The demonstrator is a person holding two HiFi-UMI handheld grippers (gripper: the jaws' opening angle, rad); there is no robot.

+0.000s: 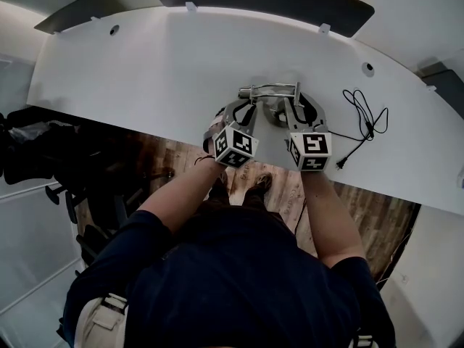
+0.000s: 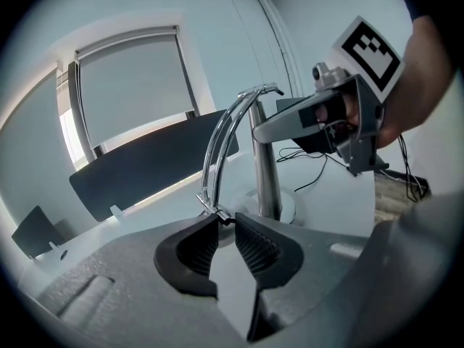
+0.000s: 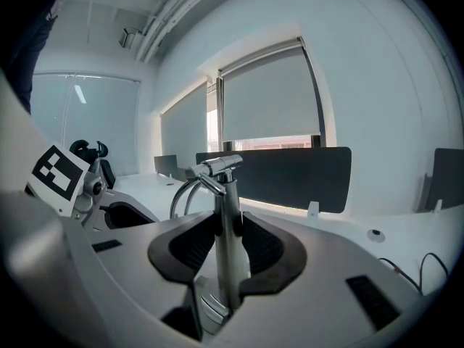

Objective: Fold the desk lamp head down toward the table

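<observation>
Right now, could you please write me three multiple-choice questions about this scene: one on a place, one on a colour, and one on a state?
1. Seen from the head view, where does the black cable lie?
A. On the desk, left of the lamp
B. On the desk, right of the lamp
C. On the floor

2. What colour is the desk top?
A. White
B. Black
C. Wood brown

3. What are the fingers of the right gripper doing?
A. They stand wide apart with nothing between them
B. They are closed on the lamp's upright post
C. They are closed on the cable

Answers:
1. B, because the cable loops on the desk beyond the right gripper.
2. A, because the whole top is plain white; only the floor is wood.
3. B, because the right gripper view shows both pads against the chrome post.
</observation>
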